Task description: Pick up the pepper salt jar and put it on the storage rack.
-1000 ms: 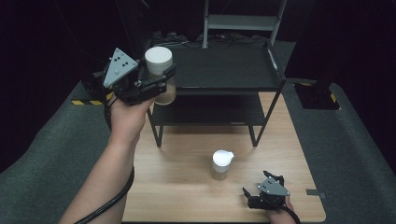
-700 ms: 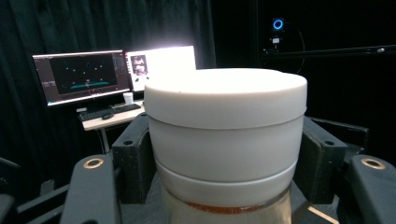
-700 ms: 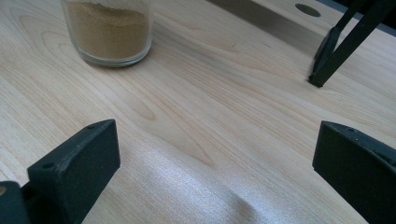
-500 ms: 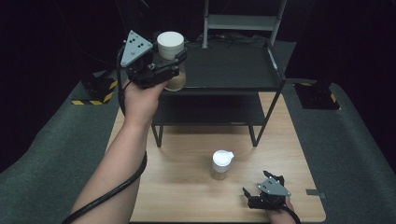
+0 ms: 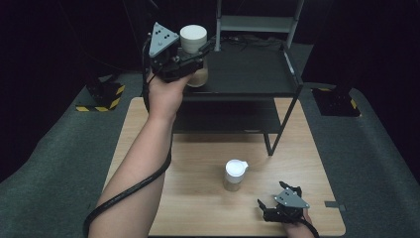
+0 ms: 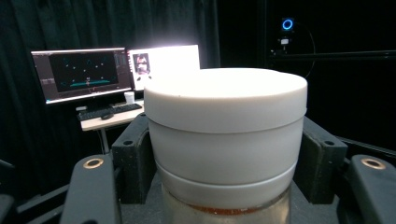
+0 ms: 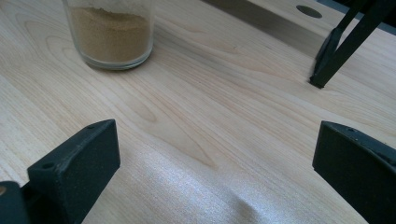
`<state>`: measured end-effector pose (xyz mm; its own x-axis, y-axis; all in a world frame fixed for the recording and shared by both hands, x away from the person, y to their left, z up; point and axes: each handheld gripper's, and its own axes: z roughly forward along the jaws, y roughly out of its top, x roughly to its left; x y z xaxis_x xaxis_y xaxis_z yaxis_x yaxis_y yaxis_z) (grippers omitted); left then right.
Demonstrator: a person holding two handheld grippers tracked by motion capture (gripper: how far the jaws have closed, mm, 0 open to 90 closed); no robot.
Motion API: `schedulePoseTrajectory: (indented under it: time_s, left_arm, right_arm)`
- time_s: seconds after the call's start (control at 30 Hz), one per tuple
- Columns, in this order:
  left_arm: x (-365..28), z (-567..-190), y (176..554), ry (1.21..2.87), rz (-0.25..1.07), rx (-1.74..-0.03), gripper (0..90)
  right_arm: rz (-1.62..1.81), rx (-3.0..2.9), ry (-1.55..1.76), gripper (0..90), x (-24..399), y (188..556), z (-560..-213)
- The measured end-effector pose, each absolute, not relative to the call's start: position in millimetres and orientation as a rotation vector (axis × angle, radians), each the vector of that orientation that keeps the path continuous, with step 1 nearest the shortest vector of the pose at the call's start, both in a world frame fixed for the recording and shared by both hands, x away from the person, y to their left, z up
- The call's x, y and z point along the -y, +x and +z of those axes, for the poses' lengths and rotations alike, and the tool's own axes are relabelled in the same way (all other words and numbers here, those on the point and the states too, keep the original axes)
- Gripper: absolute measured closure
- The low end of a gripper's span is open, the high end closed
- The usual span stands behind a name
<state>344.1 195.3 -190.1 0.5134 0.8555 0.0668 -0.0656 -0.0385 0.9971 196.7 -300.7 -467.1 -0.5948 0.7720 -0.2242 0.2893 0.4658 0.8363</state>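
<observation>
Left hand-held gripper (image 5: 190,62) clamped on white-lidded jar (image 5: 193,42), shifted right from upper left to the shelf rack's (image 5: 247,74) top-shelf edge; placement likely next. Right hand-held gripper (image 5: 277,208) wide open, empty, lower right on worktop (image 5: 198,198).

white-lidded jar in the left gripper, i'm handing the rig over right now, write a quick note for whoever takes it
Left gripper: shut on the glass jar with the white round lid, held up in the air at the front left corner of the black metal shelf unit's top shelf.
Right gripper: open, nothing between the jaws, resting on the light wooden table near its front right edge.
Second glass jar with a white spouted lid and brown powder: standing on the table, just ahead of the right gripper.
Done: first jar lifted to shelf height.
Left: probably set it down on the shelf and release; the second jar has not been picked up.
</observation>
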Motion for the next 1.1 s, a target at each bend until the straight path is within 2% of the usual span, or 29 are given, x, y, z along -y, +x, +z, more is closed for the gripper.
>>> schedulePoseTrajectory:
  time_s: [1.1]
  left_arm:
    - [-175.7,-200.7,367.6,1.441,0.838,-0.772,33.5]
  right_arm:
    - [1.063,-2.116,0.874,0.0,302.2,196.0,-468.0]
